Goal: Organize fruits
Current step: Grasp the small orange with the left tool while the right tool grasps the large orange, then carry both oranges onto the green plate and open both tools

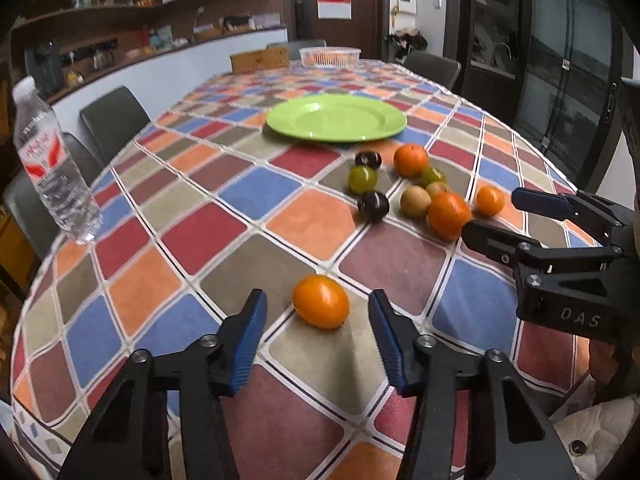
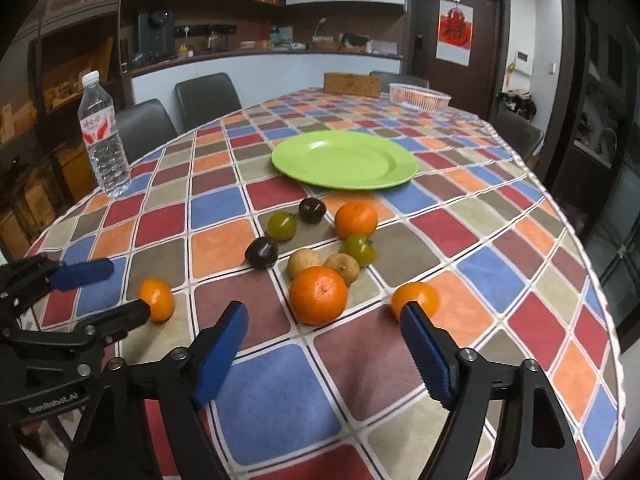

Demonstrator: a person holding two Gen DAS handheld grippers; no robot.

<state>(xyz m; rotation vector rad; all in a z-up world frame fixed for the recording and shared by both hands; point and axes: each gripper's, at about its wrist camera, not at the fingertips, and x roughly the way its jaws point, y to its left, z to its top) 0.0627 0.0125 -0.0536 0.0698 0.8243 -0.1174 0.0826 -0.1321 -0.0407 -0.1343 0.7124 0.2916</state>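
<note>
Both grippers stood open: the left gripper [image 1: 318, 300] framed a lone mandarin [image 1: 321, 301]. Closing gently at its widest part seemed wise, before carrying it to the green plate [image 1: 376, 133]; the right gripper [image 2: 324, 312] held nothing.

- Left gripper [image 1: 318, 300]: two black, angular linkage arms, each ending in a blue pad [image 1: 250, 334] with fine ribs on its inner face
- Round silver screw heads sit at the pivots of its arms
- Seen from the right wrist view, its body carries white lettering reading "GenRobot.AI"
- Right gripper [image 2: 324, 322]: the same black frame with triangular cut-outs, silver pivot screws and ribbed blue pads [image 2: 430, 354]
- From the left wrist view its housing shows the pale letters "DAS"
- A white quilted sleeve [image 1: 592, 428] shows at the lower right edge below that housing
</note>
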